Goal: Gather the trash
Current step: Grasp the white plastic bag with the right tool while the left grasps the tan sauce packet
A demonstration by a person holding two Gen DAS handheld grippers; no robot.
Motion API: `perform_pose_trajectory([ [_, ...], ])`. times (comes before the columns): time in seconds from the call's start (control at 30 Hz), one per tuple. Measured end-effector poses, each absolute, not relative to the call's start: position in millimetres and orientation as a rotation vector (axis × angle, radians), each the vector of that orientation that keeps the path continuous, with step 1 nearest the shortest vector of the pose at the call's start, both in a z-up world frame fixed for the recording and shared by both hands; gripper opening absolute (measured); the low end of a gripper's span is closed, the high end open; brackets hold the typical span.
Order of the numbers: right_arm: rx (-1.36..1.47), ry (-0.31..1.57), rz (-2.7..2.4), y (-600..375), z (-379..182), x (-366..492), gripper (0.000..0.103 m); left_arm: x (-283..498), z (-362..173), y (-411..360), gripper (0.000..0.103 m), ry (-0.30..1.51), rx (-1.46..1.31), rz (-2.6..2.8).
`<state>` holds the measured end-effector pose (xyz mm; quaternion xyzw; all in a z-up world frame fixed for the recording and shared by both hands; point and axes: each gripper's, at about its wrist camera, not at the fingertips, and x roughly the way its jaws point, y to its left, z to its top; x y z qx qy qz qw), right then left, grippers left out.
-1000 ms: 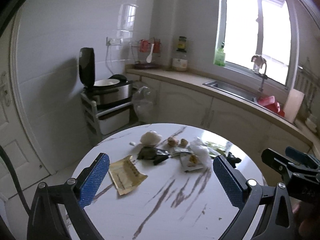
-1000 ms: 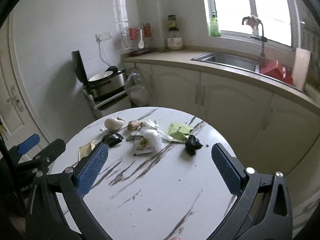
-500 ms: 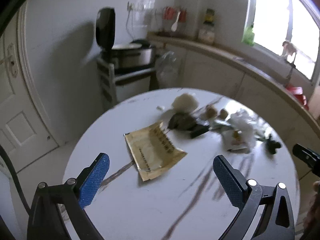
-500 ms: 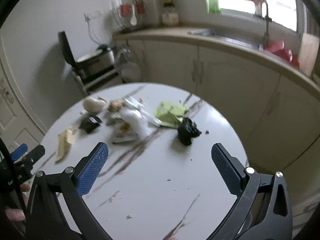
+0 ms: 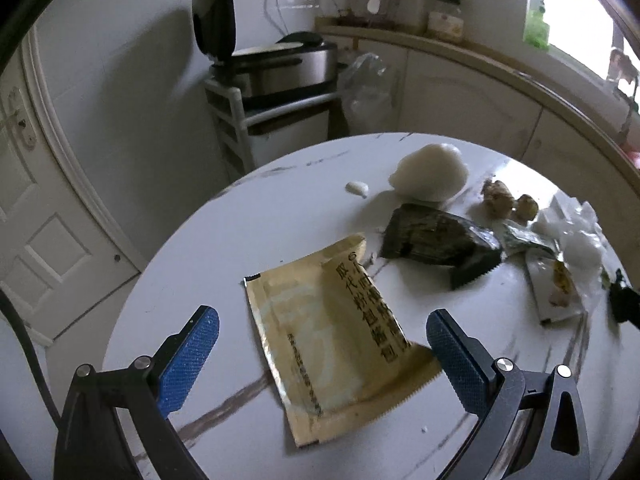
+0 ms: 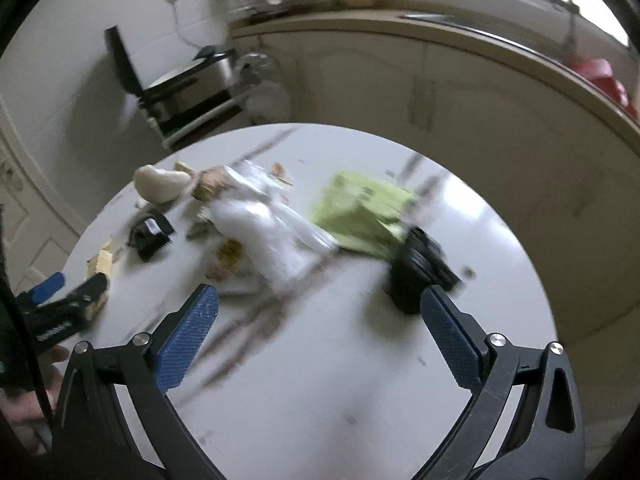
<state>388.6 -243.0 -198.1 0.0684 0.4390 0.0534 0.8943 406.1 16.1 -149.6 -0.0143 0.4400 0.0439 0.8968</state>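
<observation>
Trash lies on a round white marble table (image 5: 224, 240). A tan foil packet (image 5: 336, 340) lies flat between the fingers of my open, empty left gripper (image 5: 320, 344). Beyond it are a dark wrapper (image 5: 436, 236), a white lump (image 5: 430, 172) and crumpled clear plastic (image 5: 576, 240). In the blurred right wrist view my right gripper (image 6: 316, 324) is open and empty above the table. A black crumpled piece (image 6: 416, 272) sits by its right finger, with a green wrapper (image 6: 360, 208) and white plastic (image 6: 264, 224) beyond.
A rack with an open rice cooker (image 5: 276, 64) stands behind the table, next to a clear bag (image 5: 366, 88). Cabinets and a counter (image 5: 480, 64) curve along the back wall. A white door (image 5: 32, 208) is at the left. The table edge (image 6: 532, 280) drops off at the right.
Both grippers have moved down and forward toward the table. The tan packet now lies between my left fingers; the black piece is now beside my right finger.
</observation>
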Motion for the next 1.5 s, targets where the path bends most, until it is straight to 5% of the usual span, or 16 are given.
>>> perform_pose_trajectory([
  [0.2, 0.086, 0.933, 0.168, -222.8, -204.4, 429.8, 0.097, 427.8, -164.7, 25.5, 0.084, 0.93, -0.08, 0.042],
  [0.37, 0.079, 0.979, 0.23, -212.4, -219.2, 448.1, 0.052, 434.9, -166.3, 31.0, 0.063, 0.905, -0.076, -0.006],
  [0.47, 0.089, 0.967, 0.259, -208.7, -220.0, 447.2, 0.046, 442.6, -166.6, 36.8, 0.055, 0.899, -0.088, -0.039],
  [0.67, 0.141, 0.941, 0.291, -217.3, -214.0, 434.3, 0.041, 419.2, -168.9, 61.9, 0.044, 0.892, -0.142, -0.08],
  [0.7, 0.145, 0.938, 0.289, -218.2, -212.9, 433.3, 0.041, 414.8, -167.5, 66.2, 0.026, 0.888, -0.15, -0.095],
  [0.77, 0.16, 0.926, 0.286, -221.7, -209.0, 427.1, 0.041, 408.2, -164.8, 68.0, 0.017, 0.886, -0.153, -0.119],
  [0.93, 0.18, 0.905, 0.278, -229.9, -200.0, 411.2, 0.04, 397.4, -165.6, 75.3, 0.007, 0.893, -0.16, -0.147],
  [1.5, 0.214, 0.876, 0.269, -239.8, -185.7, 371.2, 0.039, 361.8, -146.7, 57.8, 0.002, 0.886, -0.148, -0.208],
])
